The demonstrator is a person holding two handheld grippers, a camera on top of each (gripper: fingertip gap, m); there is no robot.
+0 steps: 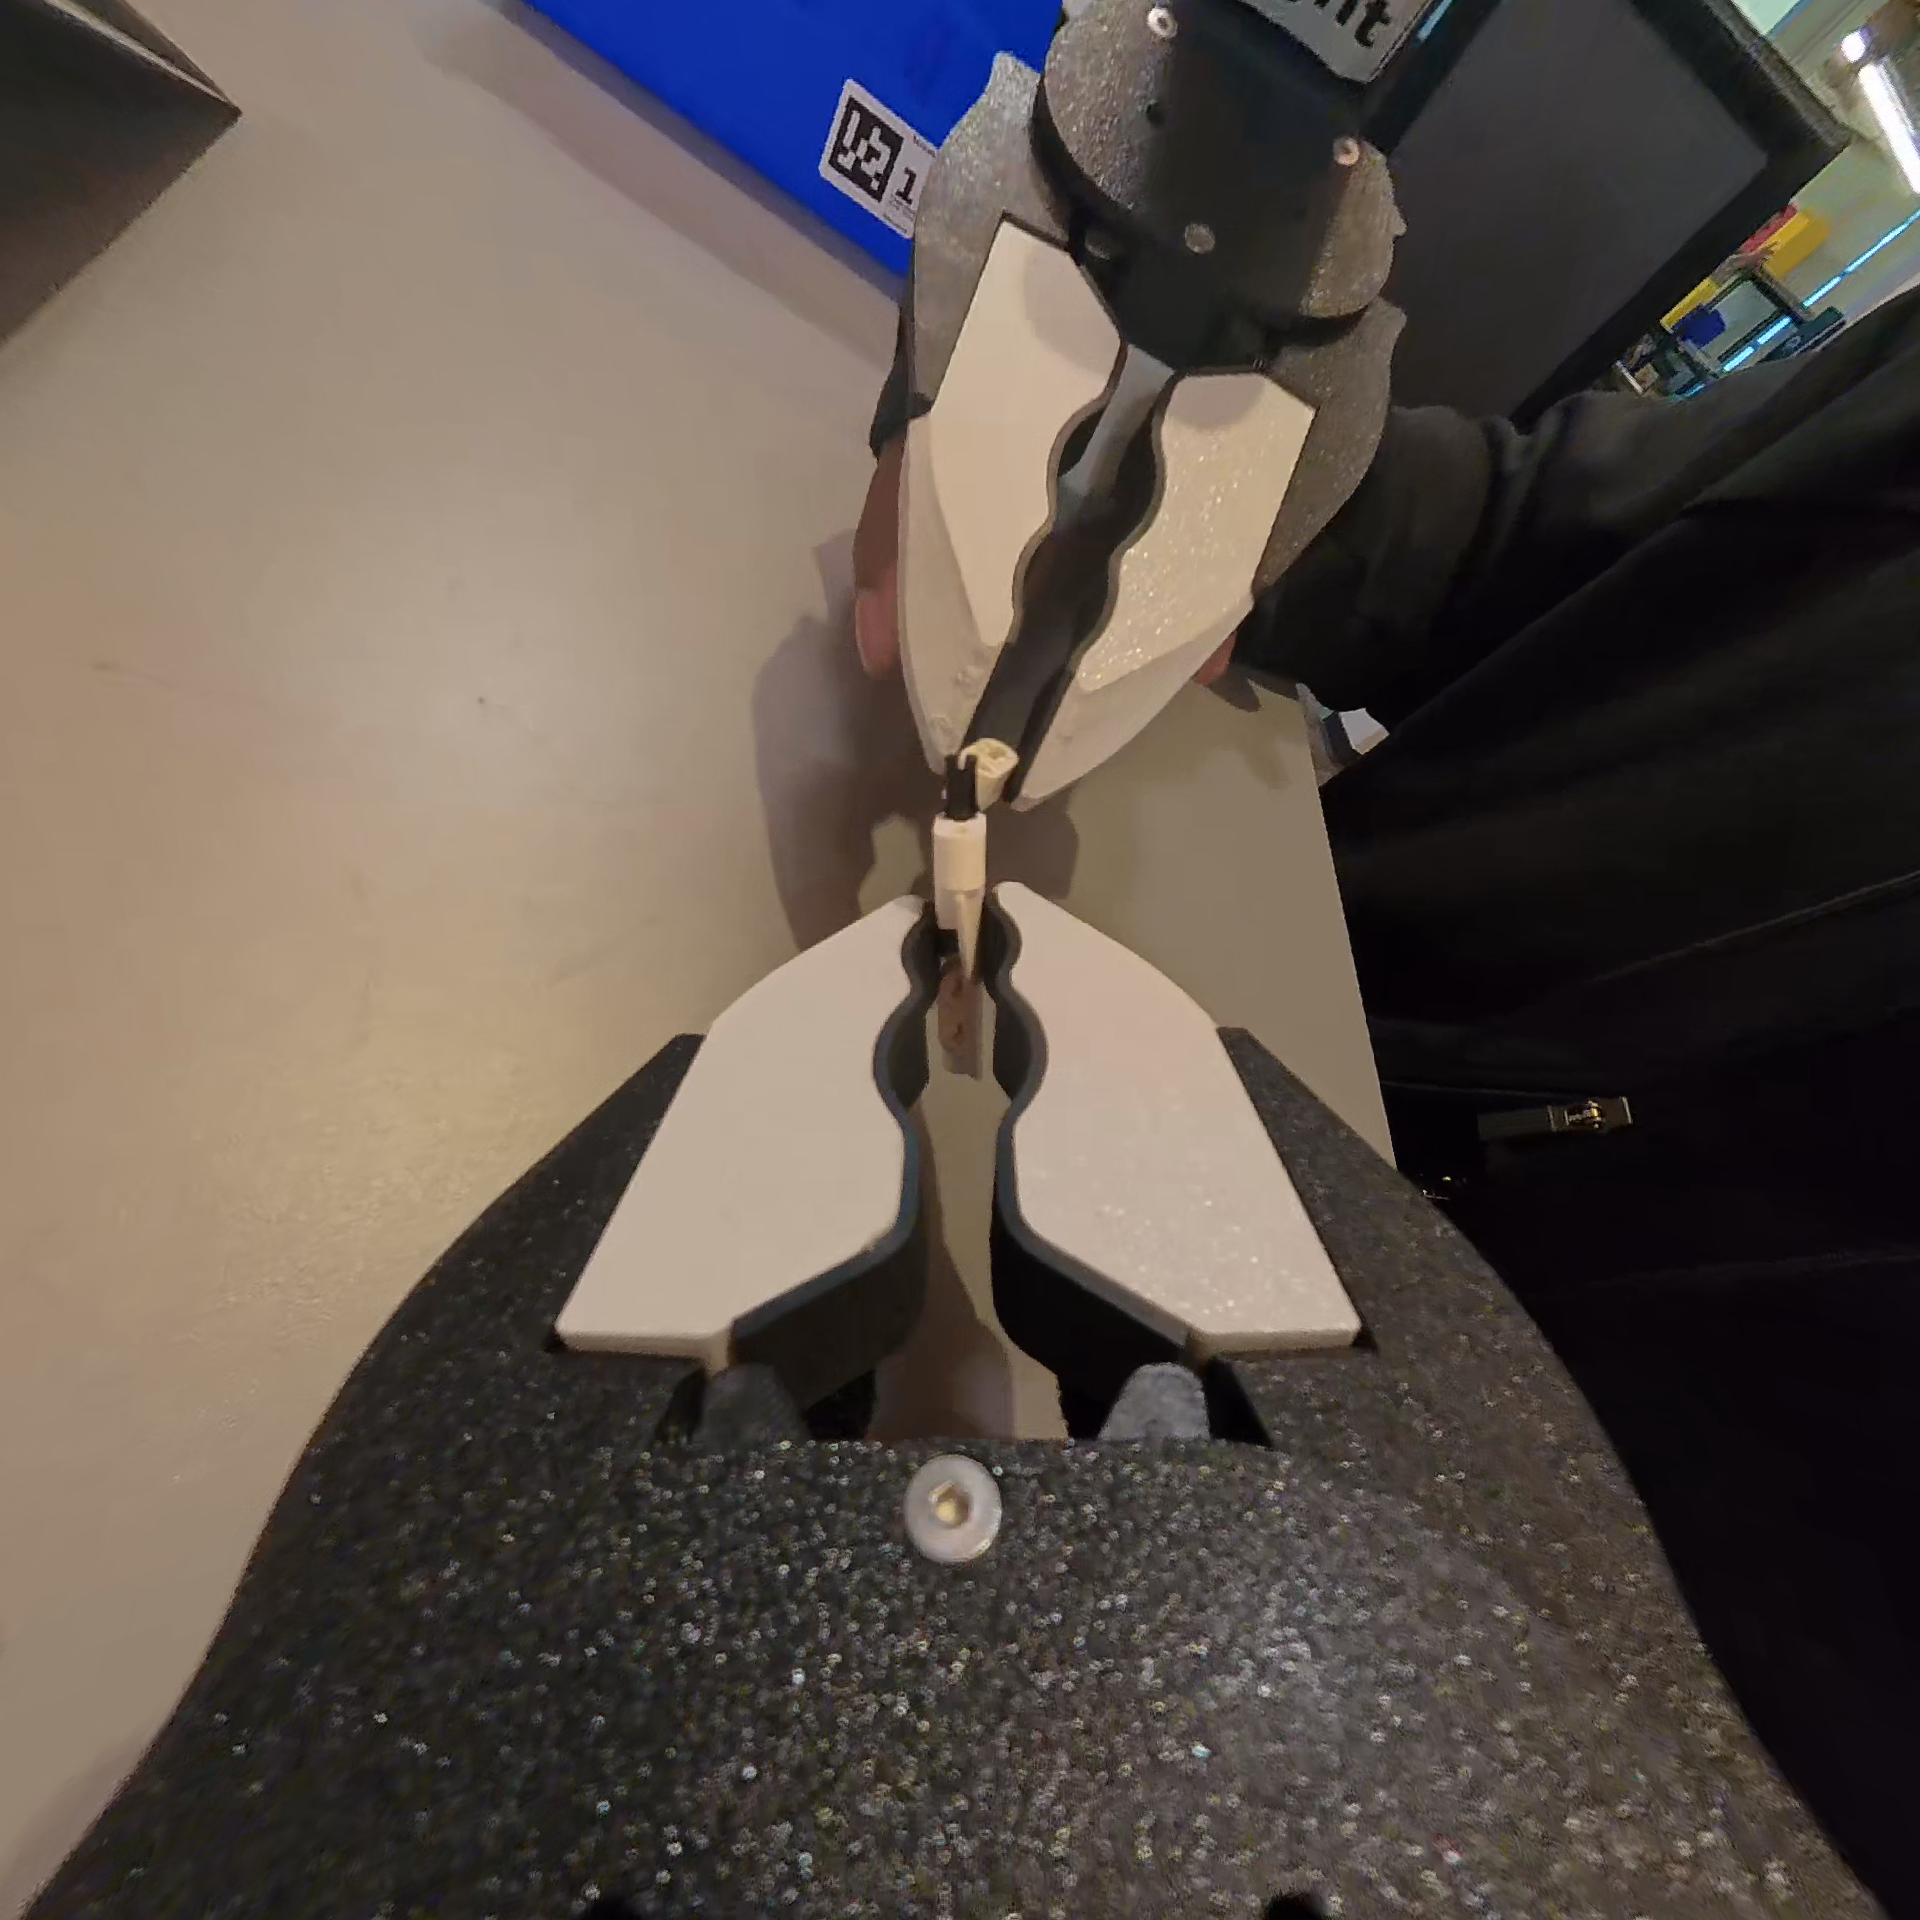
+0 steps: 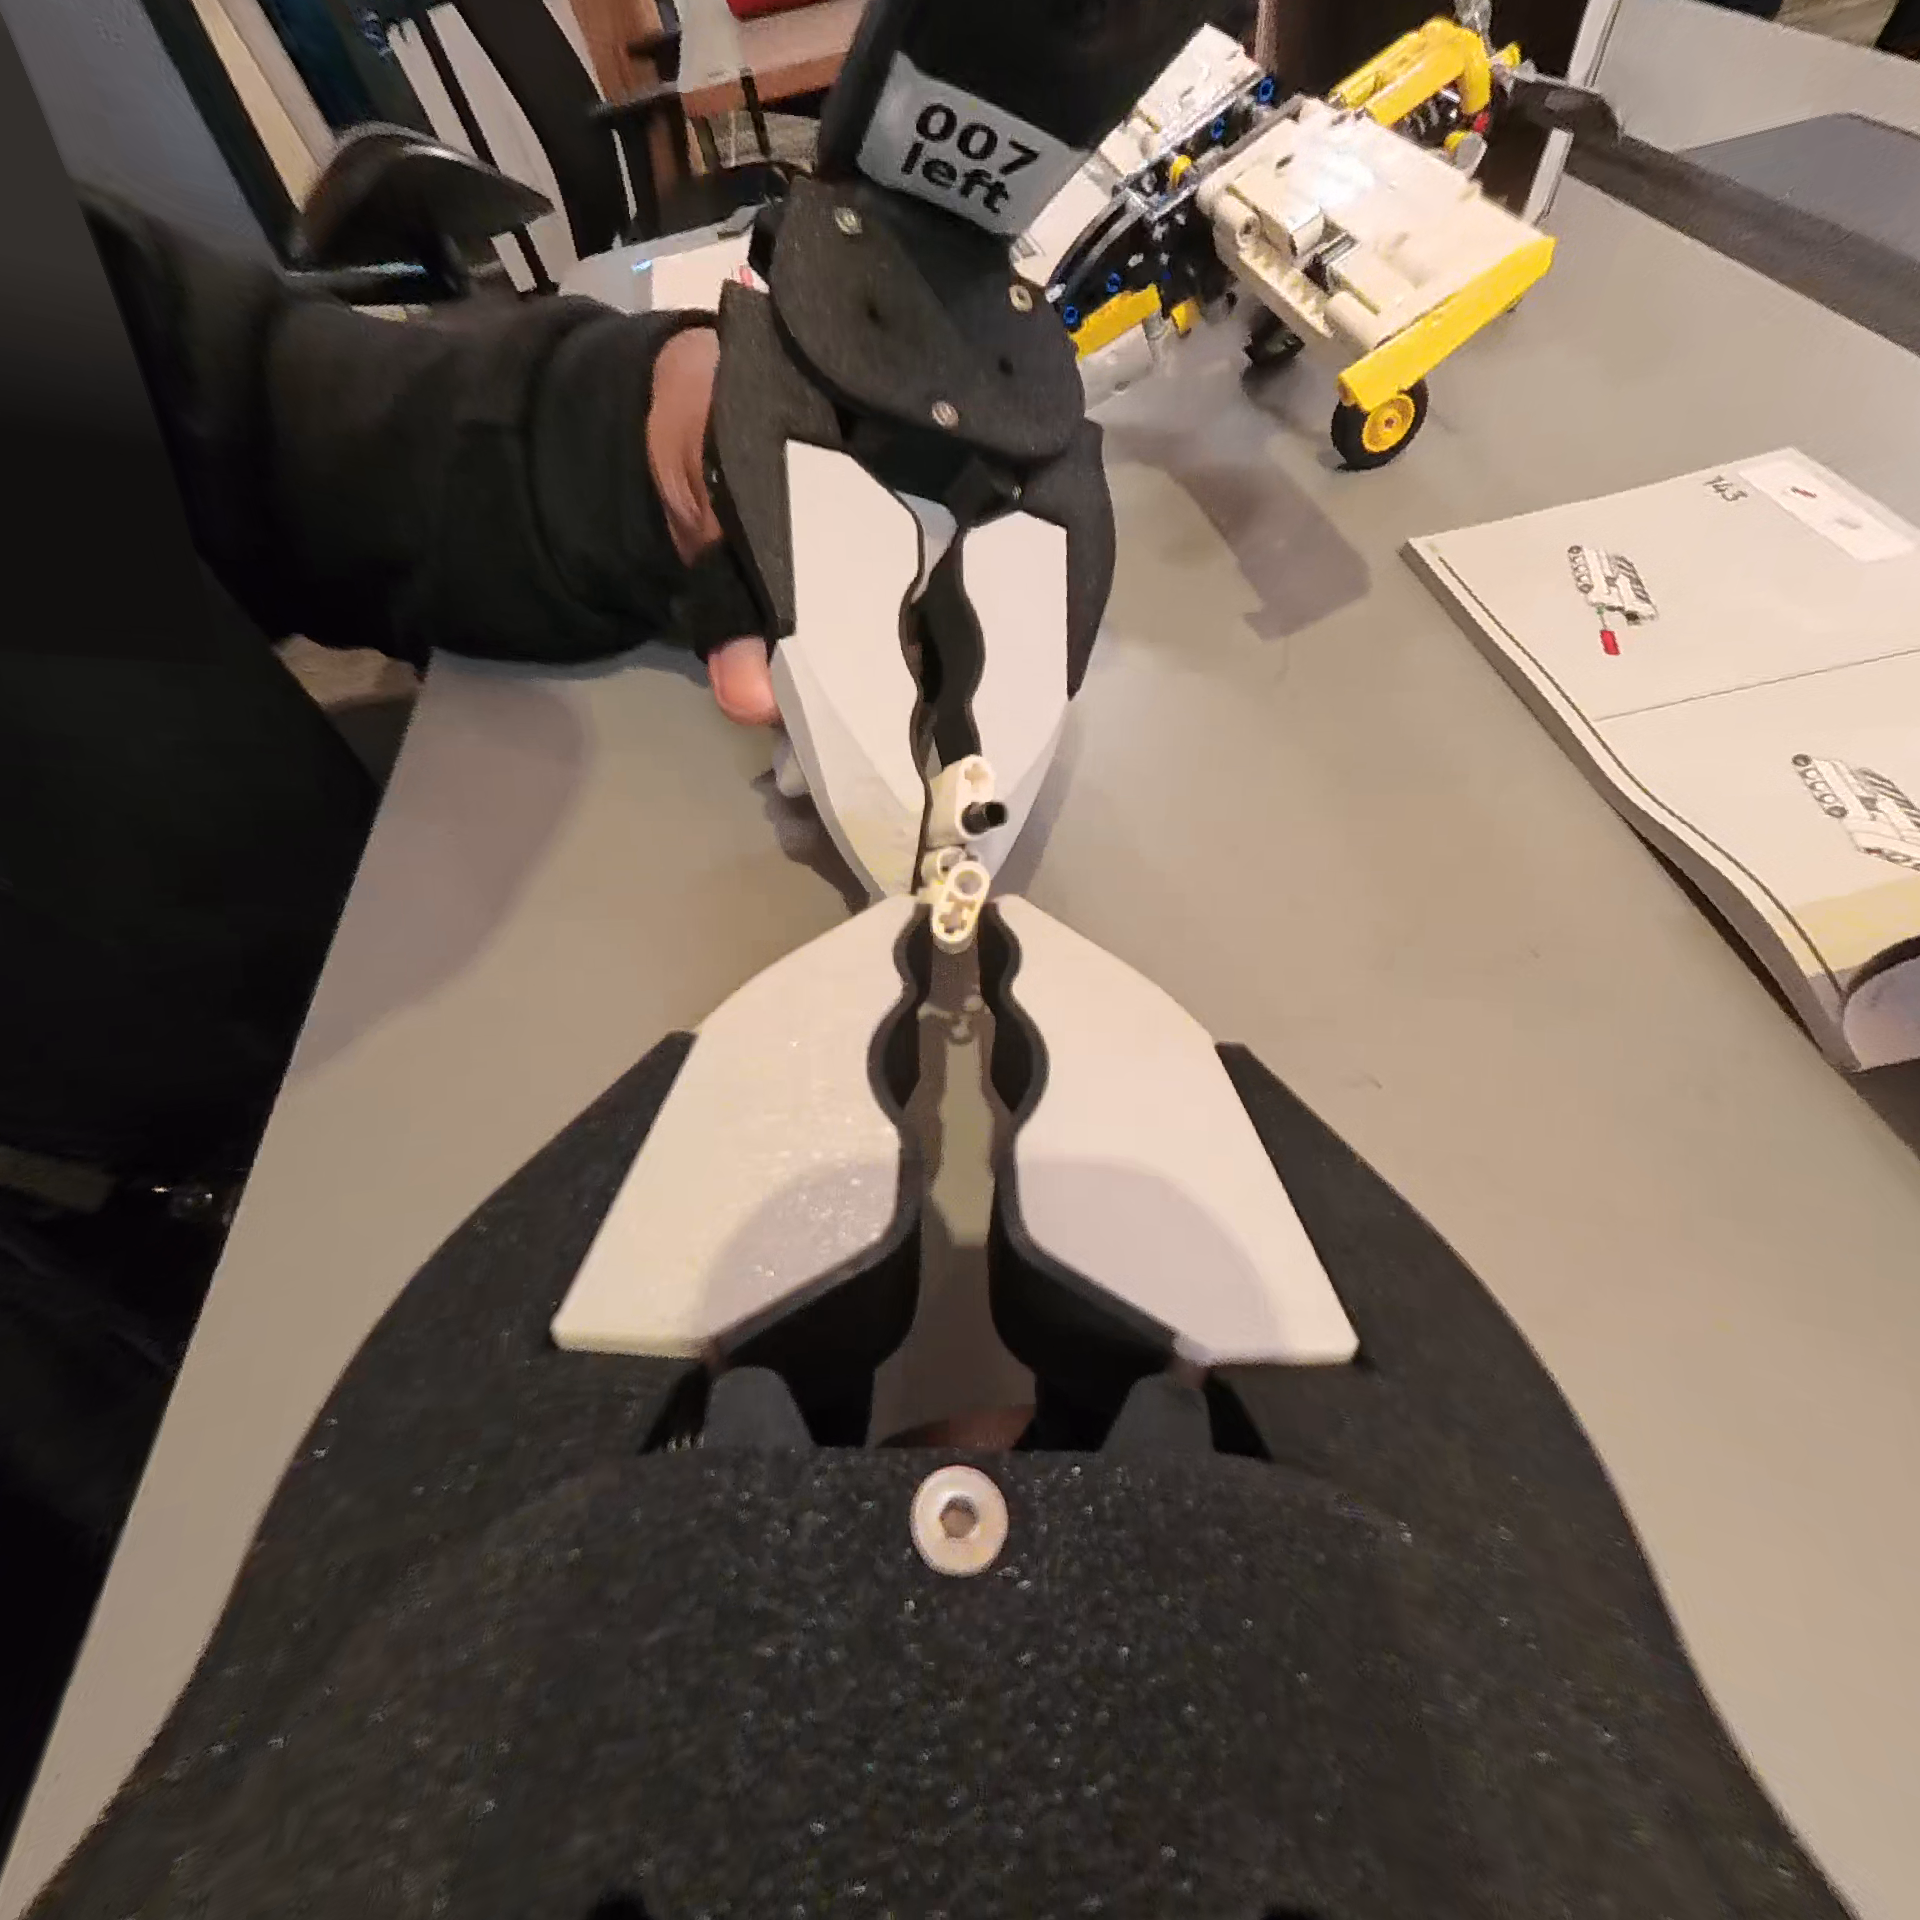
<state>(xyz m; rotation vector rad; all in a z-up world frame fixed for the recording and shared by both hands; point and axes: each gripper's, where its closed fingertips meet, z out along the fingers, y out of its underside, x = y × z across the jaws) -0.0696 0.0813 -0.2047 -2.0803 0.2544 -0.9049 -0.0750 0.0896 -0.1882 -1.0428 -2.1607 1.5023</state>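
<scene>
In the left wrist view, my left gripper (image 1: 958, 914) is nearly closed, its tips pinching a small white connector piece (image 1: 957, 868) with a black pin on top; my right gripper (image 1: 987, 774) meets it, clamping another white piece (image 1: 992, 764). The right wrist view shows that piece's round holes (image 2: 958, 902) end-on, plus a yellow-and-white brick vehicle (image 2: 1309, 239) and an open instruction booklet (image 2: 1704, 717) on the grey table (image 2: 1351, 1039).
</scene>
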